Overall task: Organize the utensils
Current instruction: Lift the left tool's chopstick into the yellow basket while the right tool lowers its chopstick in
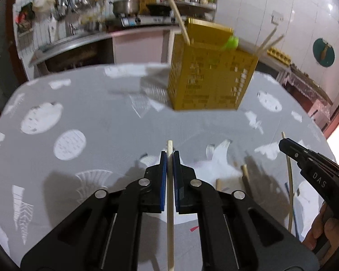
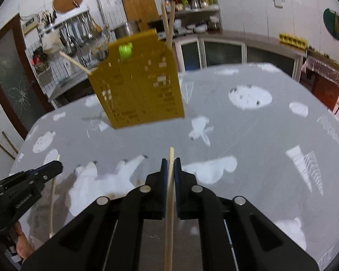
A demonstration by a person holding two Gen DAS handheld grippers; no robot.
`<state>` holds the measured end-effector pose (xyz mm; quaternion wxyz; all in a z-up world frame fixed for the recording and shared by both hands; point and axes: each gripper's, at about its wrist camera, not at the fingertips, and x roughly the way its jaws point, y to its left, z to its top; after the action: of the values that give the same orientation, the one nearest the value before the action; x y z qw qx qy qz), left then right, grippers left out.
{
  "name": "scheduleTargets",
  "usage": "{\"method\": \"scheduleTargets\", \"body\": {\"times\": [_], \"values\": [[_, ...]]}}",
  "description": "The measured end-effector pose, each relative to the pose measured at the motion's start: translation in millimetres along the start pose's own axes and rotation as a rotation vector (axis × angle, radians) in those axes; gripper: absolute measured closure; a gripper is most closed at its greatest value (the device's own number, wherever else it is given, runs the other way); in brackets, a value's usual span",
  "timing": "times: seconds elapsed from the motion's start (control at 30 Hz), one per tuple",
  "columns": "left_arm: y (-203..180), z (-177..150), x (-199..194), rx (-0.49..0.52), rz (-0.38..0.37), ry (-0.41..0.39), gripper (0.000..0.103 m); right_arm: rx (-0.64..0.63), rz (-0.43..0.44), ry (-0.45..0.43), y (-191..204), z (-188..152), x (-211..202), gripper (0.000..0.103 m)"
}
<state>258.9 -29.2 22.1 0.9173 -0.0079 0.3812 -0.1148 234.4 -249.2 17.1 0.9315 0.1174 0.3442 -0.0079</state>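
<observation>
I clamp one chopstick per gripper | left gripper, right gripper | yellow holder ahead, chopsticks' long axes toward it, left nearer, I judge

A pale wooden chopstick is held off the table, clamped lengthwise between blue pads, its tip protruding ahead. A second pale chopstick is gripped likewise. A yellow perforated utensil holder is seen upright on the grey patterned table, with several chopsticks leaning out.
</observation>
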Motion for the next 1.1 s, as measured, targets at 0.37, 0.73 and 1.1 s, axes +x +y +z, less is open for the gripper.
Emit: {"method": "scheduleTargets", "body": {"times": [0.37, 0.73, 1.1], "values": [[9.4, 7.0, -60.7, -0.055, -0.007, -0.173, 0.099, -0.019, 0.085, -0.193, -2.5, 16.4, -47.7, 0.097], [0.9, 6.7, -87.2, -0.023, 0.042, -0.294, 0.099, -0.132, 0.060, -0.403, 14.6, 7.9, -97.4, 0.097], [-14.3, 14.8, -109.5, 0.022, 0.053, -0.390, 0.099, -0.156, 0.064, -0.500, 17.2, 8.8, -125.9, 0.097]]}}
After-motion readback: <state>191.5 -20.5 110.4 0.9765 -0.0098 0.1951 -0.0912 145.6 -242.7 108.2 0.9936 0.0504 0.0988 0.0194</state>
